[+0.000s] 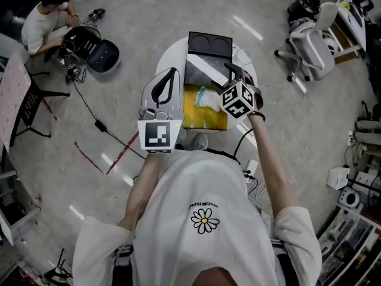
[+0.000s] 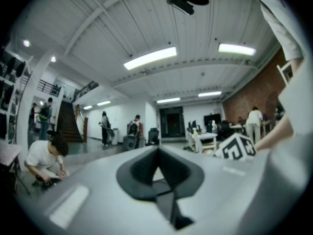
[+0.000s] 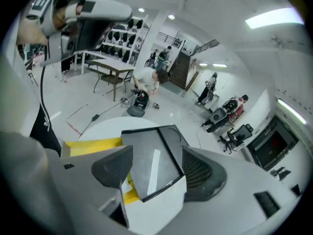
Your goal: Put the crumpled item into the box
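Note:
An open box [image 1: 205, 121] with yellow inner walls stands on a round white table [image 1: 169, 55], its black lid [image 1: 208, 45] lying flat behind it. A crumpled white and pale-blue item [image 1: 205, 98] lies inside the box. My right gripper [image 1: 233, 71] hangs over the box's right side, open. In the right gripper view the jaws of this gripper [image 3: 156, 156] stand wide apart above the lid's [image 3: 151, 168] near corner, beside a yellow wall [image 3: 93, 146]. My left gripper [image 1: 172, 72] stays left of the box, shut and empty, pointing up into the room [image 2: 157, 166].
A person [image 1: 44, 19] crouches on the floor at far left with gear and a round black device [image 1: 102, 55]. A cable [image 1: 98, 124] runs across the floor. An office chair [image 1: 309, 43] stands to the right. The right gripper's marker cube [image 2: 237, 148] shows in the left gripper view.

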The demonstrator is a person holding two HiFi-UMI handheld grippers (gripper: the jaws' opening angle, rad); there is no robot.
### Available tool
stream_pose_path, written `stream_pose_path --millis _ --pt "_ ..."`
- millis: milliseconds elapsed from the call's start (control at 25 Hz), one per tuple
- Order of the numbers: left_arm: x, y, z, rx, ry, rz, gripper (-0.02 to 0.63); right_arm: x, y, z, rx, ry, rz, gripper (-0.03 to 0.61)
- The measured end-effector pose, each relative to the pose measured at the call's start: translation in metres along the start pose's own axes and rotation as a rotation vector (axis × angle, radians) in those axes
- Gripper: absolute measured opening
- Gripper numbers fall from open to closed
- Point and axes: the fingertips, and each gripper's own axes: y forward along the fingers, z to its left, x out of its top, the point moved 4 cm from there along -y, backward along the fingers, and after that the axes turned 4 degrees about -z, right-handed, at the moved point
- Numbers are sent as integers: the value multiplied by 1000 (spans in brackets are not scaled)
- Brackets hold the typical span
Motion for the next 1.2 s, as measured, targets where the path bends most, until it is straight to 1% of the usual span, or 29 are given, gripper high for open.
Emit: stream_pose_path --millis 80,160,200,280,360,440,480,520,560,640,720,920,1200 --pt "8 3 -2 -5 2 -23 -2 16 -21 -19 -78 62 -82 311" --pt "17 8 -3 -5 -6 -59 -2 31 -45 -37 -168 144 -180 295" --pt "20 11 -3 -6 -9 -74 -2 38 -58 -44 -211 187 -235 272" --pt "26 14 -4 -12 -8 -90 -2 51 -85 -54 -291 266 -349 193" --pt "29 16 -6 -22 -1 -97 -2 62 -111 -59 -359 338 -452 130" --pt "31 18 -9 -34 4 -100 -2 68 -133 -62 -416 403 -532 73" --pt "32 19 -11 -40 6 -100 -2 70 -142 -63 -440 426 -561 55" --pt "33 21 -12 -46 10 -103 -2 71 -150 -63 -461 443 -586 22" --pt "35 23 -14 -52 17 -108 -2 73 -157 -63 -477 457 -609 0" --pt "40 26 -16 -63 31 -120 -2 75 -169 -62 -501 500 -658 0" --pt "44 27 -20 -66 39 -129 -2 71 -179 -59 -523 547 -685 0" --pt "54 27 -25 -64 79 -155 -2 54 -193 -49 -571 630 -684 0" --pt "53 28 -25 -61 90 -155 -2 43 -193 -34 -572 634 -640 0"
